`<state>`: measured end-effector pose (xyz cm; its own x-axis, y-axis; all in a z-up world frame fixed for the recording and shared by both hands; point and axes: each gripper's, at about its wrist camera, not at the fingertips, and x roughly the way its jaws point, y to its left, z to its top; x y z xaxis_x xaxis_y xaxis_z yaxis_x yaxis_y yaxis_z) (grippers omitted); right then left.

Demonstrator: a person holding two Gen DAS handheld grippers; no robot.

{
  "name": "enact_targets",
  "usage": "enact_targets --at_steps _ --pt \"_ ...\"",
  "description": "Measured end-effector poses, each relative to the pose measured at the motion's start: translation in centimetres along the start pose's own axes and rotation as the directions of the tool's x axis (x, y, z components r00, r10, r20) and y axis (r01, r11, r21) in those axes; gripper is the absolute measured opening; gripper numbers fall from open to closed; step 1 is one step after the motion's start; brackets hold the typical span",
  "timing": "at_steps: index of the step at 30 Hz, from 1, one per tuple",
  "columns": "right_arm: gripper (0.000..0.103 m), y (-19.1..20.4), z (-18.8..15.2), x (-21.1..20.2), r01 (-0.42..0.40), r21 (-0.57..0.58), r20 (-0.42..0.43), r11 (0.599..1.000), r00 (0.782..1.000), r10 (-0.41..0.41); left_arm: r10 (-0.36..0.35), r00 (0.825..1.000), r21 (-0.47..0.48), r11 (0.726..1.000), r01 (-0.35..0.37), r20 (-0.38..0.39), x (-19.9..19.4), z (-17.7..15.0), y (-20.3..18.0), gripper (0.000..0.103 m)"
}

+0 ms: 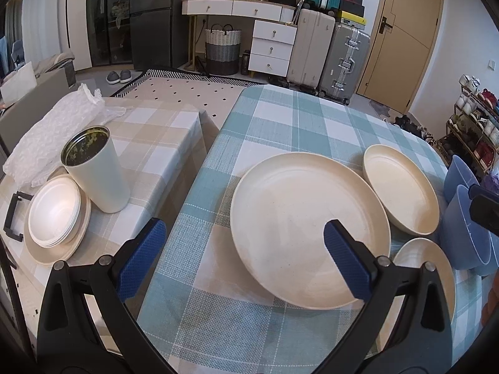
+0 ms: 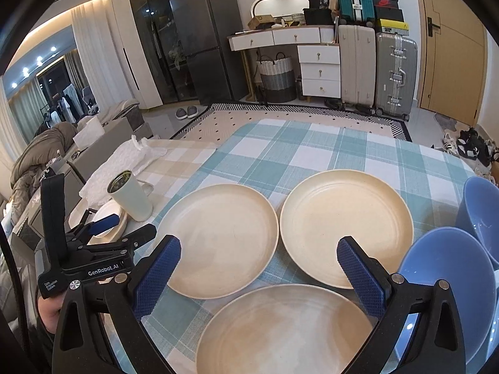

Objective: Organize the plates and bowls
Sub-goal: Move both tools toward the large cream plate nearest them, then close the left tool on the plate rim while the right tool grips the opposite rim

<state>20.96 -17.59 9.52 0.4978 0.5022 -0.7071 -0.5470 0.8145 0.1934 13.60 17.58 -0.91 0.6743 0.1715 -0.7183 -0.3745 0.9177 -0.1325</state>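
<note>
Three cream plates lie apart on the teal checked table: a left one [image 1: 308, 230] [image 2: 218, 243], a far one [image 1: 402, 190] [image 2: 346, 227] and a near one [image 1: 430, 268] [image 2: 280, 327]. Two blue bowls [image 1: 464, 227] [image 2: 446, 274] overlap at the right edge. A stack of white plates [image 1: 56, 215] [image 2: 109, 215] rests on the beige table. My left gripper [image 1: 244, 233] [image 2: 131, 227] is open above the left plate's near-left rim. My right gripper [image 2: 259, 249] is open over the near plate, holding nothing.
A white cylindrical tin [image 1: 96, 171] [image 2: 132, 199] stands beside the white stack, with bubble wrap [image 1: 53, 131] behind it. A gap separates the beige table [image 1: 156, 131] from the teal table [image 1: 280, 118]. Suitcases, drawers and a basket stand far behind.
</note>
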Motion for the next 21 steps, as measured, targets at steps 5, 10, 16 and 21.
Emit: enact_targets --at_steps 5,10,16,21 --pt "0.103 0.0 -0.5 2.2 -0.006 0.006 -0.037 1.000 0.999 0.006 0.013 1.000 0.007 1.000 -0.012 -0.023 1.4 -0.3 0.1 0.101" --pt "0.099 0.1 -1.1 4.4 -0.021 0.013 -0.079 1.000 0.997 0.022 0.004 0.999 0.002 1.000 -0.004 -0.044 2.8 -0.7 0.2 0.100" --pt "0.088 0.4 -1.7 7.1 -0.042 0.005 -0.134 0.999 0.990 0.042 0.008 0.998 0.013 1.000 -0.007 -0.067 3.9 -1.1 0.2 0.097" --pt "0.083 0.4 -2.1 8.9 -0.055 0.011 -0.167 0.998 0.984 0.056 0.001 0.996 0.016 1.000 0.000 -0.086 4.8 -1.4 0.1 0.092"
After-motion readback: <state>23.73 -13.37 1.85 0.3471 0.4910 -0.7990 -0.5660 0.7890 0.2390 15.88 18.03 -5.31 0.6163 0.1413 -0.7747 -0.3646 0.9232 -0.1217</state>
